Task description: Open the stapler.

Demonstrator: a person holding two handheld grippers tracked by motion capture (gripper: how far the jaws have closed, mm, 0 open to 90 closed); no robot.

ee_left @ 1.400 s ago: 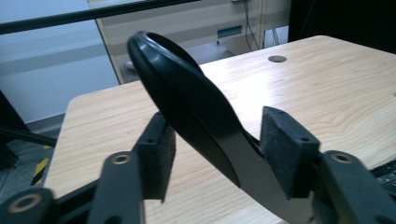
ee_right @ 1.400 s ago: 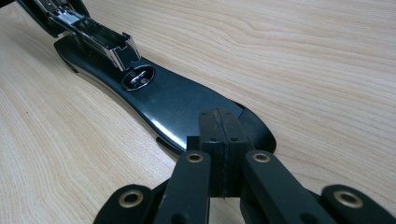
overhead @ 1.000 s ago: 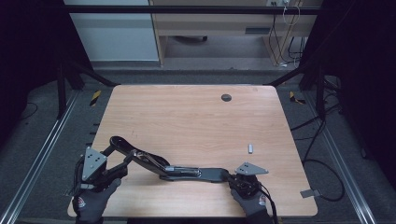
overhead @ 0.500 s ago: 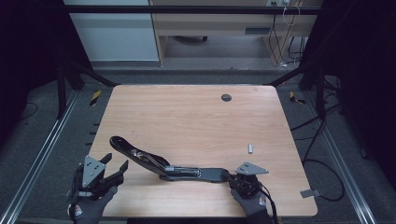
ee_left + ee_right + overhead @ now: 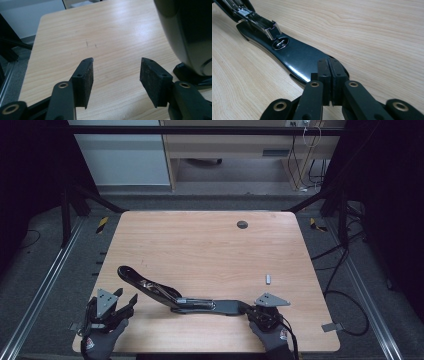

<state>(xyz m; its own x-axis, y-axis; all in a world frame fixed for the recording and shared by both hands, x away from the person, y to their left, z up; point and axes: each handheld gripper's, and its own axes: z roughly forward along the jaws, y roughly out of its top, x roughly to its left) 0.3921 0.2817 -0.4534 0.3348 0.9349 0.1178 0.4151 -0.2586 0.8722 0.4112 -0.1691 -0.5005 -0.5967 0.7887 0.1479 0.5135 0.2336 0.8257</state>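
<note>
Near the front edge of the tabletop [image 5: 210,245]: black stapler [image 5: 185,300], swung fully open, lying flat, upper arm stretching toward the left, base toward the right. Chrome staple channel [image 5: 259,21] exposed along the upper arm, ending just short of the round anvil plate [image 5: 280,43] on the glossy base. At the base's right tip: right tool [image 5: 329,75], clenched, pads pressed together with no gap, resting on or just over that tip; whether anything is pinched between them cannot be told. Just left of the stapler's rounded far end: left tool [image 5: 116,75], released, pads well apart and just now narrowing, bare wood between them, stapler's black body looming beside the right-hand pad. Farther right on the tabletop, well apart: small grey metal piece [image 5: 268,279]. Toward the back edge: dark round hole [image 5: 242,224].
</note>
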